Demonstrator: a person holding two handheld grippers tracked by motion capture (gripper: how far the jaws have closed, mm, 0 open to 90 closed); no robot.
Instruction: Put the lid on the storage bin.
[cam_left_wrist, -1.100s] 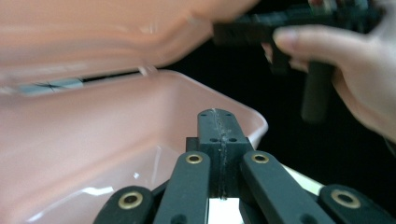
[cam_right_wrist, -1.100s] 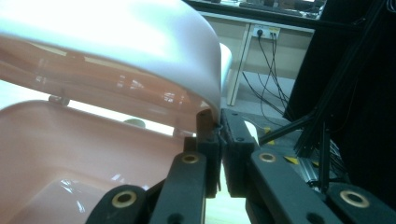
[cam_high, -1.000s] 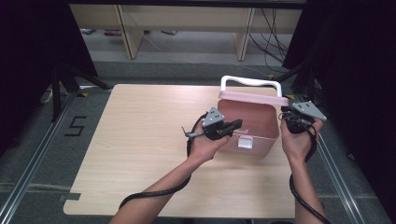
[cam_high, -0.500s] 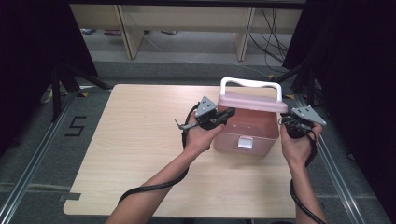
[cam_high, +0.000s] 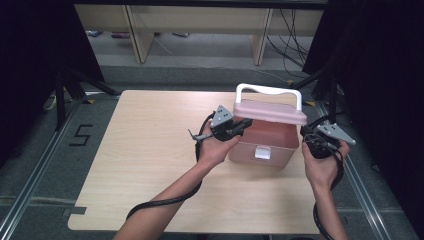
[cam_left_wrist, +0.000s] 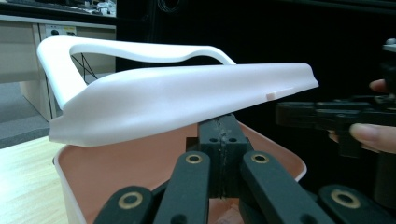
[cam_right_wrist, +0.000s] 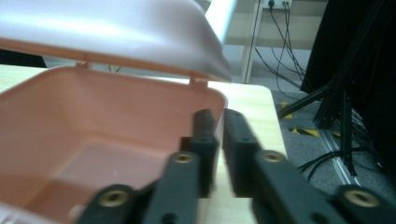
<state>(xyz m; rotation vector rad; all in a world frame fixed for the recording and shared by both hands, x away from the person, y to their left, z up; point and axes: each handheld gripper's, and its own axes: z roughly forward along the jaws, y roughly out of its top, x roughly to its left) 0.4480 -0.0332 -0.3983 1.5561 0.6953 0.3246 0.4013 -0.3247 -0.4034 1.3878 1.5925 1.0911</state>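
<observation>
Lid-lifting step in hand, going left to right: left hand-held gripper (cam_high: 239, 127) has its jaws pressed together with nothing between them, tip tucked under the left edge of the pale lid (cam_high: 270, 112), just over the pink box's (cam_high: 262, 145) left rim. From the left gripper view the jaws (cam_left_wrist: 219, 140) sit closed right below the raised lid (cam_left_wrist: 177, 100), lid tilted up, white handle (cam_left_wrist: 60, 60) on top, box (cam_left_wrist: 135, 158) open and pink inside just ahead. Box stands on the table (cam_high: 150, 165) between the two hands, directly right of the left hand-held gripper and directly left of the right one; white latch tab (cam_high: 260, 152) on its front wall. Right hand-held gripper (cam_high: 312, 145) sits at the box's right side near the rim; its jaws have just been closing, nothing between them, and in the right gripper view they (cam_right_wrist: 217, 140) look narrow, nearly touching, a bit blurred, pointing along the box's (cam_right_wrist: 93, 144) far wall beside the hinge (cam_right_wrist: 198, 81) with the lid (cam_right_wrist: 107, 32) overhead. Can't see anything inside the box. Judgement: lid is partly open, propped from the left. Next move likely calls for pushing the lid further up and back on its hinge from below, right hand-held gripper steadying the box wall so it doesn't slide or tip on the table; risk is the lid slipping off the closed jaws and dropping shut.
</observation>
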